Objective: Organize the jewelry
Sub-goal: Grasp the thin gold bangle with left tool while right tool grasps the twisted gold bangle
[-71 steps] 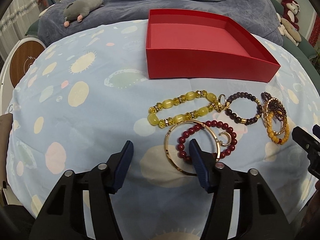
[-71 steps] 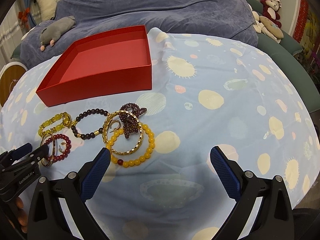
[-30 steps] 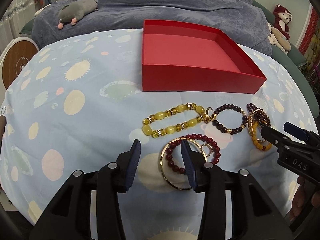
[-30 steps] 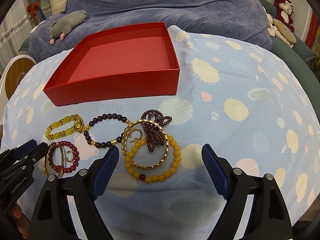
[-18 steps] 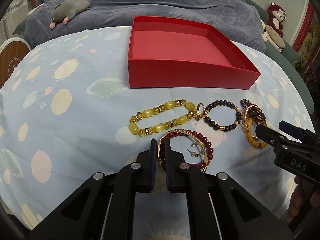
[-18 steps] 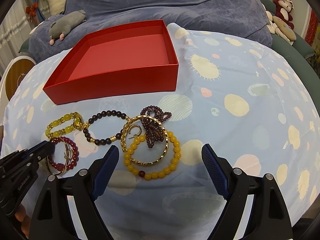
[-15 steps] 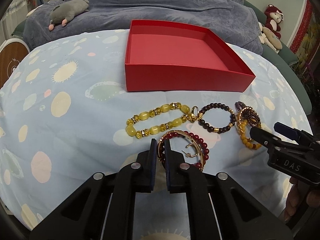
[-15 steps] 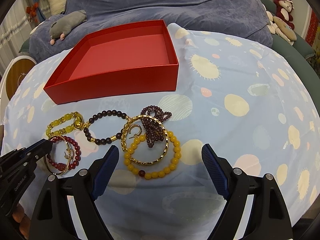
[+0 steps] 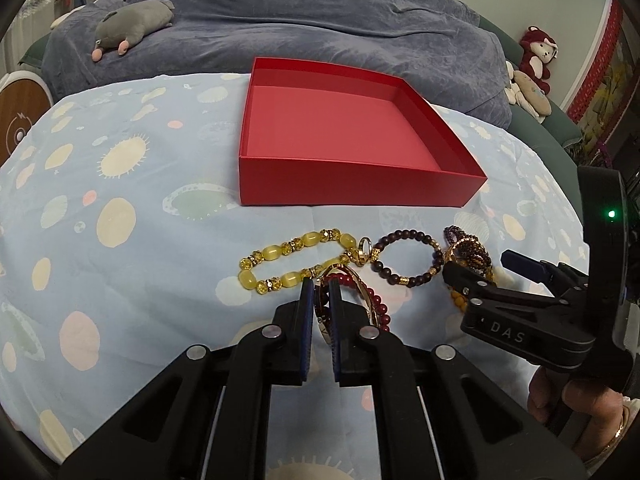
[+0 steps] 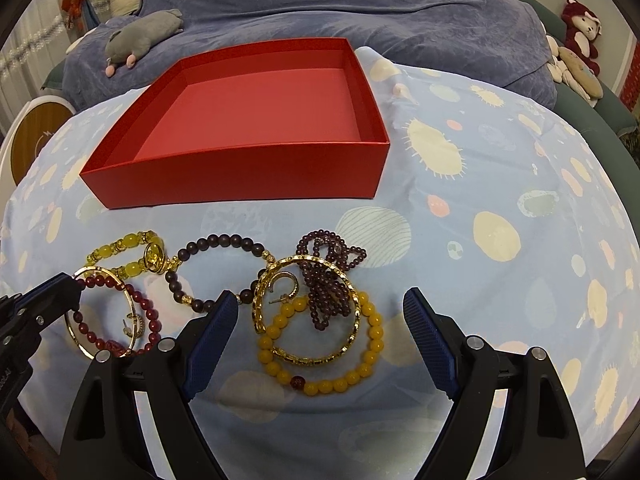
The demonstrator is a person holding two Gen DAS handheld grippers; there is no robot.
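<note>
So, your left gripper [image 9: 321, 294] is pinched narrow on the gold bangle [image 10: 105, 314] and red bead bracelet [image 10: 149, 321] at the cluster's left end; the empty red box [image 9: 344, 184] lies straight ahead beyond them. Rightward, your right gripper [image 10: 320, 326] is spread wide, hovering over the yellow bead bracelet [image 10: 320, 385], holding nothing.

A light-blue spotted cloth [image 10: 500, 208] carries a red box [image 10: 248, 176] and bracelets [image 10: 320, 320] clustered just before it.
</note>
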